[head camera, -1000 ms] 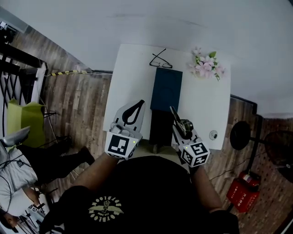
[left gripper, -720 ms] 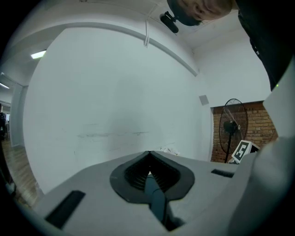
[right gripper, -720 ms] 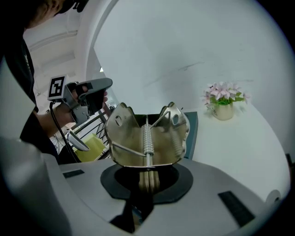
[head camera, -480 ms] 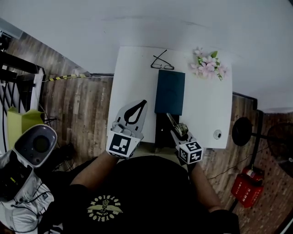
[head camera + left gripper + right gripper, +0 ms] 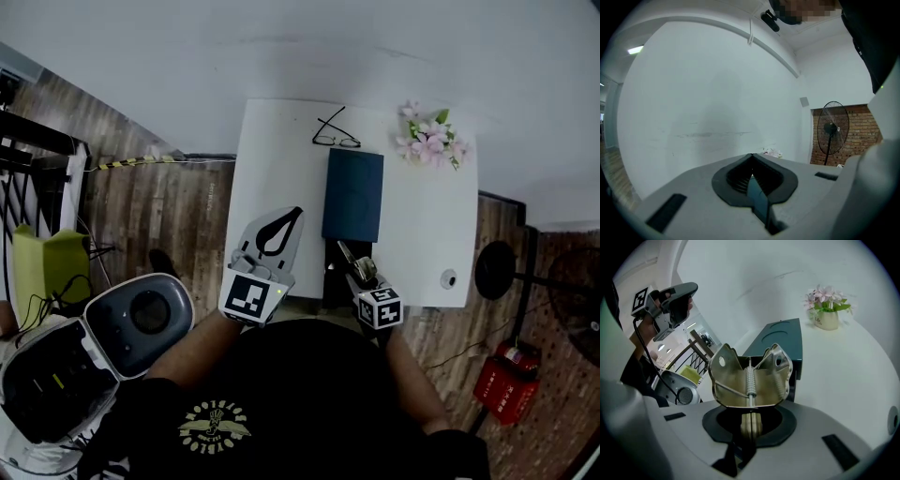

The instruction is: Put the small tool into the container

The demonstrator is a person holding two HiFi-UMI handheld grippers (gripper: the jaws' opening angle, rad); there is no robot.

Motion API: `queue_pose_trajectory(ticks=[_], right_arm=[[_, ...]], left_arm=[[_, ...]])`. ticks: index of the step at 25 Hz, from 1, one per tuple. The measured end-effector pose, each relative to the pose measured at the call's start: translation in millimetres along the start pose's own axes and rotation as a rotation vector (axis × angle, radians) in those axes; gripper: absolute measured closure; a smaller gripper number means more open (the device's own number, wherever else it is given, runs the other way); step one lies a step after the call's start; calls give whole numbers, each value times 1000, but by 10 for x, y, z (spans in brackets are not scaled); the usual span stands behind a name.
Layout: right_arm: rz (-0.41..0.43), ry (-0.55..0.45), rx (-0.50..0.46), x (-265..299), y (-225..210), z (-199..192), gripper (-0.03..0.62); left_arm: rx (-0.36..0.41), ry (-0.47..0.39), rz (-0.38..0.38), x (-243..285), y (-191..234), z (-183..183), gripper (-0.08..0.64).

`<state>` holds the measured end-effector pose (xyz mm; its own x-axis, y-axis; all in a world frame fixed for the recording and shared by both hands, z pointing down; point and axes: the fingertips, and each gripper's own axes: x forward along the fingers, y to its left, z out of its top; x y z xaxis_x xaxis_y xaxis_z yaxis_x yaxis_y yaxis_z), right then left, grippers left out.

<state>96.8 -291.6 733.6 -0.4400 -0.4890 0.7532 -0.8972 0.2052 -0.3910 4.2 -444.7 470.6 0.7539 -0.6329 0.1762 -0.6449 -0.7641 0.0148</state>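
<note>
A dark teal container [image 5: 353, 195] lies on the white table [image 5: 281, 169], long side running away from me. My right gripper [image 5: 349, 258] hovers over the table's near edge, just short of the container, shut on the small tool, a metal spring clamp [image 5: 361, 270]. In the right gripper view the clamp [image 5: 750, 380] stands up out of the right gripper [image 5: 750, 420], with the container [image 5: 780, 341] right behind it. My left gripper [image 5: 286, 220] hangs over the table's near left part, shut, holding nothing. The left gripper [image 5: 752, 171] faces a bare white wall.
Glasses [image 5: 336, 136] lie beyond the container and a pot of pink flowers [image 5: 429, 142] stands at the far right corner. A small round object [image 5: 448, 278] sits near the right front edge. A grey device [image 5: 131, 319] is at lower left; a fan base [image 5: 495, 269] stands right.
My right gripper has drawn back toward my body with the clamp. The left gripper has barely moved. At lower left a grey device has come further into view.
</note>
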Motion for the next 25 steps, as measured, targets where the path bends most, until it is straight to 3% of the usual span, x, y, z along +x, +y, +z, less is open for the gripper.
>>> queue_pose_trajectory(ticks=[13,17,25], right_arm=[[-40,176,-34,292,-43,-99,531],[5,178,-10,258,55,-91,411],[59,242,-74,-14,41,-199,341]], left_arm=[[-14,5,36,-66,165,-15,554],[-6,13,49,-78,138,52,554],[-11,5,71,-5,-56,86,554]])
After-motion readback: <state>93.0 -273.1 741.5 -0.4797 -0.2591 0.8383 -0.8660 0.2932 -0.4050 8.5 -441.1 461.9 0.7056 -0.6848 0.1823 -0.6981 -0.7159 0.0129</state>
